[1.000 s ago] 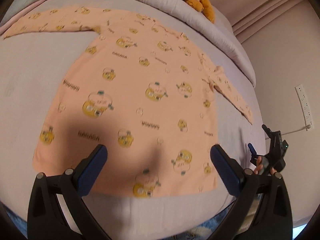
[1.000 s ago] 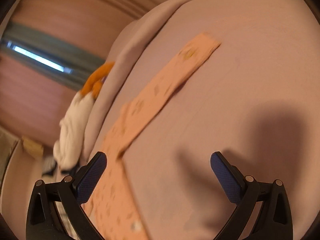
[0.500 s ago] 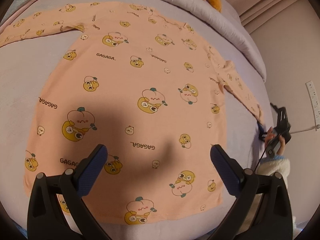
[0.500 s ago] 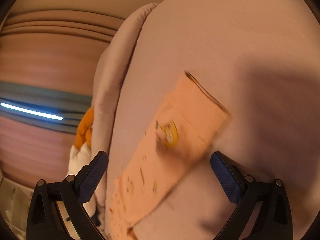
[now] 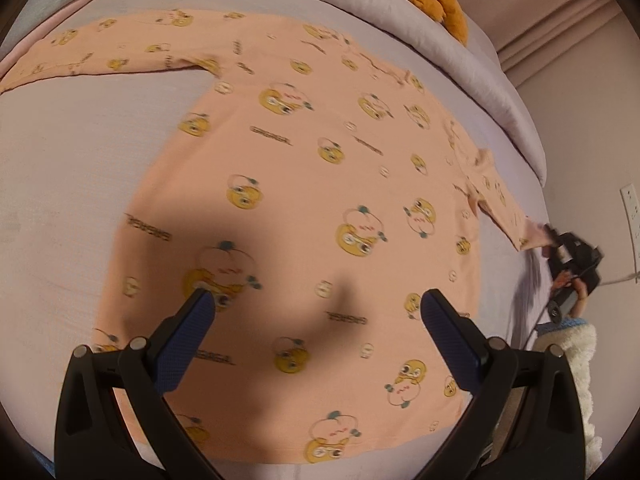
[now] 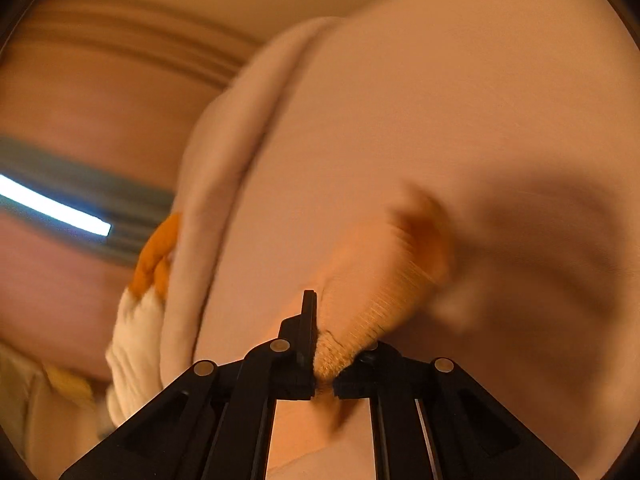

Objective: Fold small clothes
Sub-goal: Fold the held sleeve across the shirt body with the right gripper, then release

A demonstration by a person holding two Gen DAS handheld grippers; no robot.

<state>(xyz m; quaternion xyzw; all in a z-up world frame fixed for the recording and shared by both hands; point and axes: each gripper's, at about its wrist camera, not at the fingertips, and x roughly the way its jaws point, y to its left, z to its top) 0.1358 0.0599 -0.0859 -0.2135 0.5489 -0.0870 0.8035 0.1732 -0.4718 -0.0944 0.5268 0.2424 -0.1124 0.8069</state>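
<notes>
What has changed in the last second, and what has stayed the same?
The right gripper moved up to the sleeve cuff and shut on it. The left gripper shifted a little over the shirt, fingers open, holding nothing. The shirt body lies flat on the bed as before.

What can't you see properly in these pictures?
- Right wrist view: the shirt cuff is blurred, so its print can't be read.
- Left wrist view: the right gripper is tiny at the edge; its jaws are unclear.
- Left wrist view: the left gripper hides part of the shirt hem.
</notes>
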